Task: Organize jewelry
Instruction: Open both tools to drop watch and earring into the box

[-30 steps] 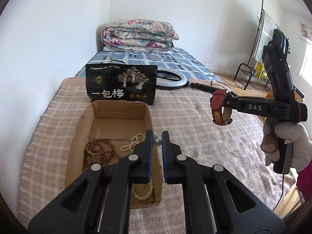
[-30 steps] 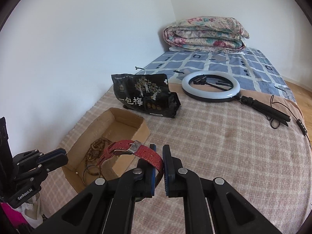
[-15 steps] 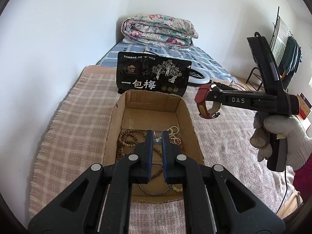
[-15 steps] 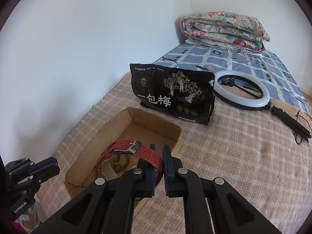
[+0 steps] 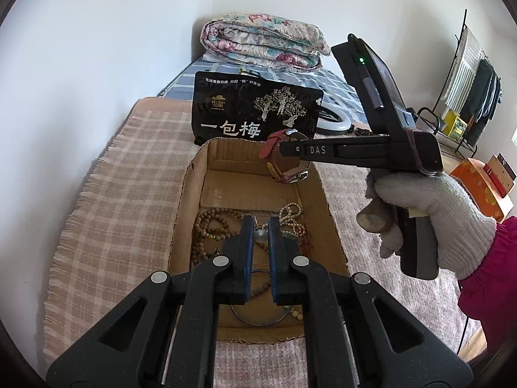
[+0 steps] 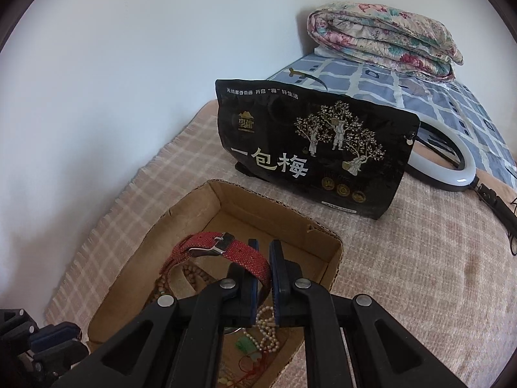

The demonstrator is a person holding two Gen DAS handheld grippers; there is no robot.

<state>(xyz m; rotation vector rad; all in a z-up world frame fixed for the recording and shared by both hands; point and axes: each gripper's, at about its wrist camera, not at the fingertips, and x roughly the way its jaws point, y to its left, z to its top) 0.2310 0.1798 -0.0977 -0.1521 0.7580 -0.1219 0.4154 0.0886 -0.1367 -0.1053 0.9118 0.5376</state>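
Observation:
An open cardboard box lies on the plaid blanket and holds brown bead strings, a white pearl strand and a metal ring. My left gripper hovers over the box, nearly shut on a small silver bead pendant. My right gripper is shut on a red woven watch strap and holds it above the box. The watch also shows in the left wrist view, over the box's far end.
A black snack bag stands just behind the box. A ring light lies behind it to the right. A folded quilt sits at the bed's far end, a clothes rack at far right. White wall along the left.
Both grippers have moved forward over the box. The right gripper has carried the watch from beside the box to above its far end. The left gripper stays over the jewelry.

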